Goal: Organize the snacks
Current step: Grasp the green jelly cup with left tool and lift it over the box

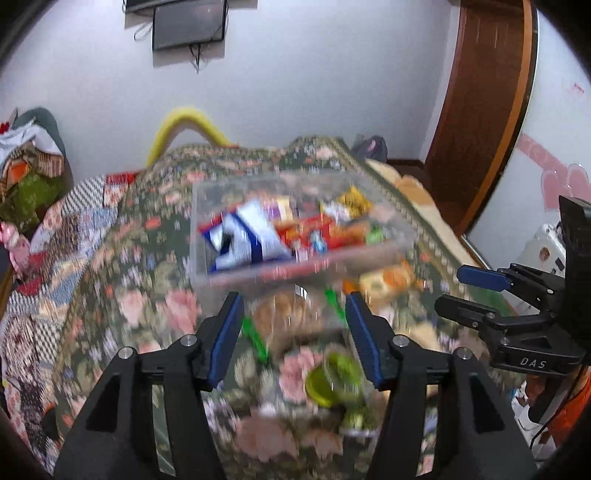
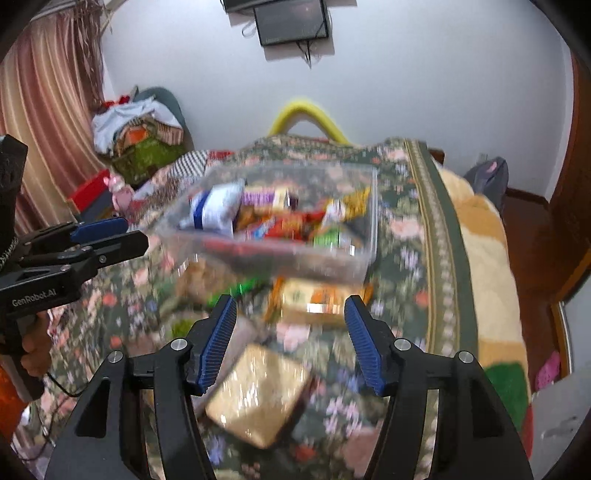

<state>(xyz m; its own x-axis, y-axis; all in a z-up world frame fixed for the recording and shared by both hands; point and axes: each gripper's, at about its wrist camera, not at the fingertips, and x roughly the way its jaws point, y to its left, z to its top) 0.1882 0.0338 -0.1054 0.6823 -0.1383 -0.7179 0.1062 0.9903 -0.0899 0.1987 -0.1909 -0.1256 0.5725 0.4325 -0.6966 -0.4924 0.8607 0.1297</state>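
Left hand-held gripper (image 1: 293, 336) and right hand-held gripper (image 2: 291, 339), both spread wide, empty.

Floral bedspread (image 1: 155, 317) (wall screen (image 1: 189, 23) above)

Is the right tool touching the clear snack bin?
Apart. The right wrist view shows the right tool open, with floral bedspread and loose packets between its fingertips and the clear bin.

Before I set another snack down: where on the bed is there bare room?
Bare floral blanket lies right of the clear bin, toward the striped border. Crowded in front of the bin: orange packet, wrapped golden block.
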